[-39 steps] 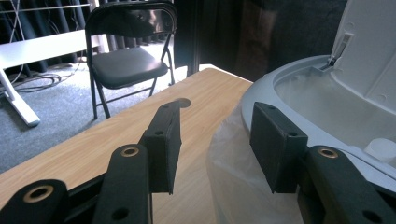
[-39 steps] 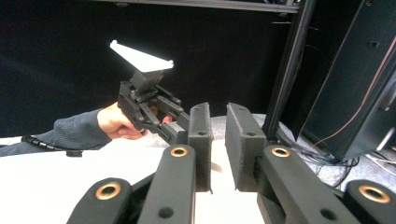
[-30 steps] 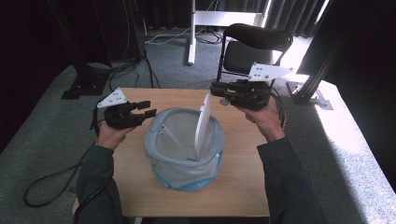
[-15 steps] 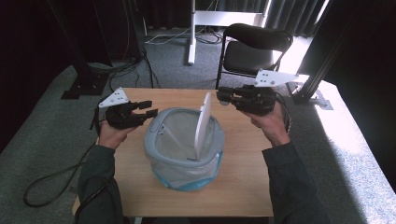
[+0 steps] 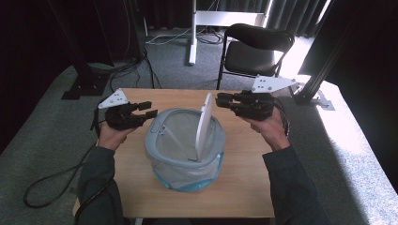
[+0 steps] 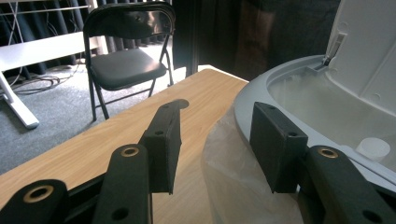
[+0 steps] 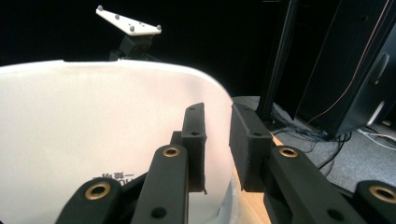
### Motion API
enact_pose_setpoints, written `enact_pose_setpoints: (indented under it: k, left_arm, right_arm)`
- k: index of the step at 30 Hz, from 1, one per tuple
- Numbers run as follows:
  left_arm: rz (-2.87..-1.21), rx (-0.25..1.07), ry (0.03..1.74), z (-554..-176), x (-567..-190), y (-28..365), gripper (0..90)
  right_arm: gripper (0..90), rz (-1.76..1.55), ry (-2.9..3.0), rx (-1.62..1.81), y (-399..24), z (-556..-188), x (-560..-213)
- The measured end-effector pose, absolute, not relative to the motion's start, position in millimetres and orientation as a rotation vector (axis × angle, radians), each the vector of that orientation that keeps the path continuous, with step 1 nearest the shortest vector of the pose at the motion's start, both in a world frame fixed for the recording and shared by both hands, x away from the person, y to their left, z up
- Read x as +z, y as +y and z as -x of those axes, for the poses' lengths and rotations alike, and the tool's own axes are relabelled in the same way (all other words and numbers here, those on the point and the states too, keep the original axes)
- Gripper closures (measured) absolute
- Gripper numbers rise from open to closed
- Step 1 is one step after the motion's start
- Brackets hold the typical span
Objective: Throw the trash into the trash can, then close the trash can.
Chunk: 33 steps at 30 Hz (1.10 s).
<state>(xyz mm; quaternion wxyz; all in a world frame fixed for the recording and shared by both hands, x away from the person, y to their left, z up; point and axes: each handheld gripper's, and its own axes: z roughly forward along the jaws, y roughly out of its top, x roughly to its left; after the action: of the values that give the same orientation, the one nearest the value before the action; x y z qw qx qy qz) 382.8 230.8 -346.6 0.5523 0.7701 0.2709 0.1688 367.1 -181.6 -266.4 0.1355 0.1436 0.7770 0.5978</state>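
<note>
Your right gripper [image 5: 220,99] has drawn back toward three o'clock since the earlier frames, off the upright lid [image 5: 203,125]; its jaws stand a little apart with nothing between them, the lid's edge just ahead of the tips; your left gripper [image 5: 149,108] has kept its place at nine o'clock of the bin [image 5: 184,154], jaws wide and empty, one pad either side of the rim.

The bin sits mid-table [image 5: 244,187], lid standing on edge across the mouth; I judge the step is closing it. Close your left jaws on the rim first to steady the bin; then bring your right tips against the lid's flat face, high up, and push it over gently toward nine o'clock; a shove low down could tip the light bin.

The left gripper view shows the liner [image 6: 233,177] bulging under the rim [image 6: 261,93]; the right gripper view shows print on the lid's face [image 7: 112,177]; the high view alone shows both hands.
</note>
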Motion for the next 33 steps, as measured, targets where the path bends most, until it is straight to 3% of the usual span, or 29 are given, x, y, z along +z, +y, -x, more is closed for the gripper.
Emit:
enact_pose_setpoints:
  k: [14,23,33]
  left_arm:
    - [-1.809,0.403,0.652,-381.8,-347.1,234.9,53.0]
    - [-1.807,0.397,0.667,-381.4,-353.0,237.3,53.1]
    - [-1.805,0.386,0.690,-380.0,-361.9,242.9,53.1]
  right_arm:
    - [74.9,-0.406,2.279,1.742,-175.9,-364.0,-273.6]
    - [84.6,-0.355,2.301,1.767,-168.8,-359.6,-272.4]
    - [86.2,-0.307,2.357,1.757,-145.0,-359.4,-271.9]
